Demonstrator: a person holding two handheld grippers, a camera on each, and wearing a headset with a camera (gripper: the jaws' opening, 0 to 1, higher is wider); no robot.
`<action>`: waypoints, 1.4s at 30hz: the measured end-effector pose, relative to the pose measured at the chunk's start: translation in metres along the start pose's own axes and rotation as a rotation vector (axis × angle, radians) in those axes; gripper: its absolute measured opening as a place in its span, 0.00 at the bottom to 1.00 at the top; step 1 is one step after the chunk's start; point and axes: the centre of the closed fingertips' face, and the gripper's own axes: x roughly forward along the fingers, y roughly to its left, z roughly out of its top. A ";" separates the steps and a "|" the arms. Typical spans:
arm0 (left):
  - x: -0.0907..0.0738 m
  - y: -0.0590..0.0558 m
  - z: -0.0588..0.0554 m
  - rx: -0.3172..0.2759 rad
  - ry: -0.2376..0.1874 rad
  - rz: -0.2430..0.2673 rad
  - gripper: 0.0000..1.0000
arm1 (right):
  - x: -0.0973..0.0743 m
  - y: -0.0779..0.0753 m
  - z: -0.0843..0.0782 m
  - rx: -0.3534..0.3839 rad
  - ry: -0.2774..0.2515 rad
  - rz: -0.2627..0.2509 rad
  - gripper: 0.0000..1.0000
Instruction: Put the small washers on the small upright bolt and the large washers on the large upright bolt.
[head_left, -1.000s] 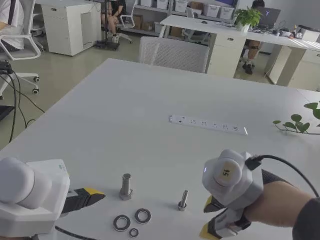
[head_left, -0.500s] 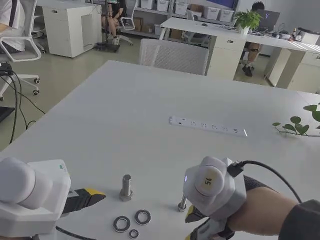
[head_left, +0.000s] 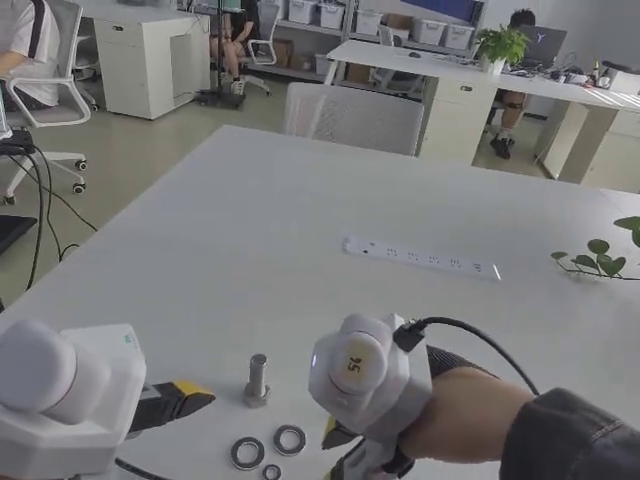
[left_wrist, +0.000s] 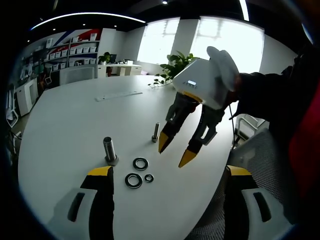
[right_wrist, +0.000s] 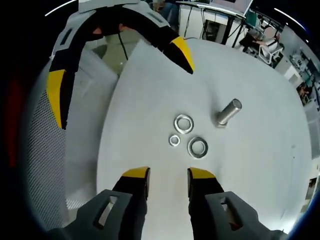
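Steel: two large washers (right_wrist: 176, 124), one small washer (right_wrist: 170, 141), loose on white table (head_left: 300, 200), no tray or bin.
Large bolt (head_left: 257, 380) just beside; small bolt (left_wrist: 156, 132) near.
Right gripper (right_wrist: 169, 175) above washers, jaws narrowly apart, empty.
Left gripper (left_wrist: 169, 172) jaws wide apart, empty.
Likely risk: flat washer skids under pinch, or neighbour gets caught too.

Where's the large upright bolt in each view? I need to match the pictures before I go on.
Head view: the large upright bolt stands low, left of centre, just above the washers.
Left gripper view: bolt left of centre, up-left of the washers.
Right gripper view: bolt right of centre, right of the washers.
Shared landmark: the cluster of three washers beside it.
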 end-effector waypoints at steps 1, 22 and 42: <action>0.000 0.000 0.000 0.000 0.000 0.000 0.91 | 0.002 0.000 0.003 -0.004 -0.001 0.007 0.31; -0.005 0.004 -0.002 -0.013 -0.006 0.011 0.91 | 0.032 -0.007 0.028 -0.061 0.020 0.054 0.23; -0.008 0.007 -0.004 -0.023 -0.012 0.021 0.91 | 0.049 -0.005 0.025 -0.096 0.064 0.068 0.19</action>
